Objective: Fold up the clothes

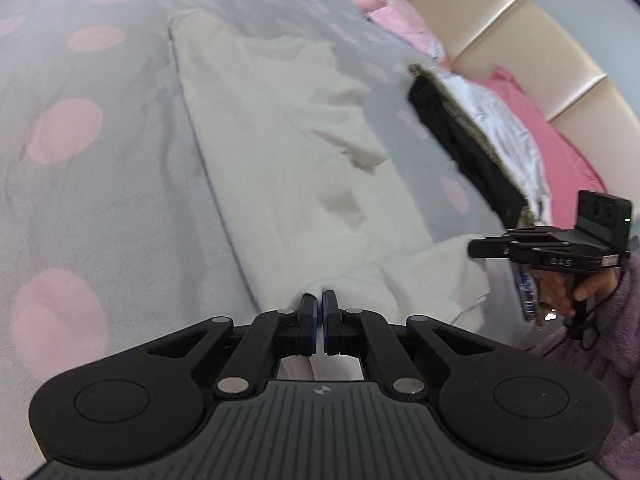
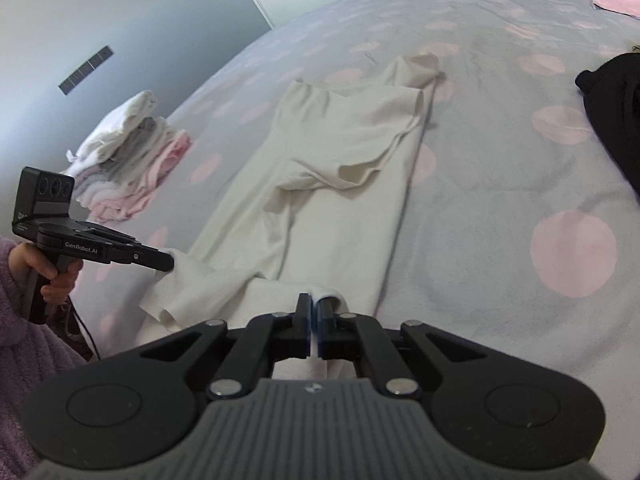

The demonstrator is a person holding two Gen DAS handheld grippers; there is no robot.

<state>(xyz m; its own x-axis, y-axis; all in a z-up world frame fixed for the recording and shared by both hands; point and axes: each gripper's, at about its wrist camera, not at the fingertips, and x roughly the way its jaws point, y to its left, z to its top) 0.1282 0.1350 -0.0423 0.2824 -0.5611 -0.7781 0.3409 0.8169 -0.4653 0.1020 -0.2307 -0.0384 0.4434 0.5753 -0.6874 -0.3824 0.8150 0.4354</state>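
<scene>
Left wrist view shows your left gripper and right gripper each pinching the near hem of the cream garment, spread lengthwise on the spotted bedcover, presumably to fold it.

One cream garment lies on one bed, its grey cover dotted with pink; two claws, the left claw and the right claw; one stack of folded clothes; one dark garment; two pink pillows; one padded headboard; two hands, the right hand and the left hand.
</scene>
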